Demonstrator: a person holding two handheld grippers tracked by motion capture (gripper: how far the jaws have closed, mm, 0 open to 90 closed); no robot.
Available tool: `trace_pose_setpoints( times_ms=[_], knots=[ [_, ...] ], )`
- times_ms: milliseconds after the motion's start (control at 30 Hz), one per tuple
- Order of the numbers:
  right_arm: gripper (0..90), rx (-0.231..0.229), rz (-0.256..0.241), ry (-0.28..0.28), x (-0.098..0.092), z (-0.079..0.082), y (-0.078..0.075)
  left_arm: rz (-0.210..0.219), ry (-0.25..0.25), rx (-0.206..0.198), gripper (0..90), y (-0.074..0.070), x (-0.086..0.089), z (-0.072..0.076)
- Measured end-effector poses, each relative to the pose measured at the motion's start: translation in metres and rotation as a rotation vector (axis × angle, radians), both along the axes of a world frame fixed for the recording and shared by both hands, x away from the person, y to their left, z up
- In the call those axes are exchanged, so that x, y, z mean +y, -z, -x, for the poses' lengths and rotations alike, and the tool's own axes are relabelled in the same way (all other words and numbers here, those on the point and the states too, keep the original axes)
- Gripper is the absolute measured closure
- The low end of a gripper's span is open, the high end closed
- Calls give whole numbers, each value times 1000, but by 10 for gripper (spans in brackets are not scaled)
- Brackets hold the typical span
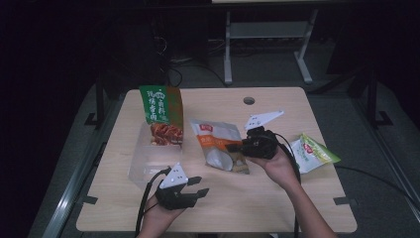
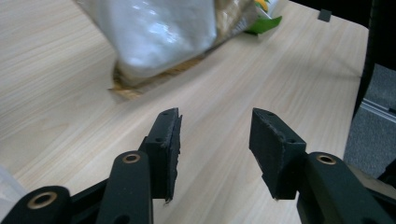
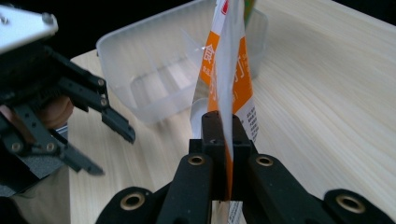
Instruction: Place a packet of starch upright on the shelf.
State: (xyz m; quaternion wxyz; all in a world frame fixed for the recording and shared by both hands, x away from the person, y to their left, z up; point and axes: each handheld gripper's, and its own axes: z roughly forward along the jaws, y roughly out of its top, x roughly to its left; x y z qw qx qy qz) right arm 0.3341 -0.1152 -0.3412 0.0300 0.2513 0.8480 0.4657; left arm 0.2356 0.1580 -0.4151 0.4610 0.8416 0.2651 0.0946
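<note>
Right gripper view: right hand-held gripper [image 3: 223,135] pinches orange-white pouch [image 3: 229,70] edge-on.

Tall pouch [image 1: 162,115] in tub [image 1: 148,161] (left), snack bag [image 1: 220,146] centre, small packet [image 1: 313,152] right

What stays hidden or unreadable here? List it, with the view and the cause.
- Orange-and-white pouch, high view: print too small and dim to read.
- Same pouch, left gripper view: blurred, cut off by the top edge.
- Clear plastic bin, right gripper view: far wall hidden by the pouch clamped in the right claw.
- Green packet, high view: label too small.
</note>
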Motion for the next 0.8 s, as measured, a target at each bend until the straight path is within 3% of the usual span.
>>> trace_pose_setpoints(
  times_ms=[400,800],
  knots=[
    [899,-36,-38,-66,34,-11,-28,-10,18,16,461,2,11,12],
    [899,-56,-30,-109,77,-22,-40,18,26,5,456,0,19,20]
  ],
)
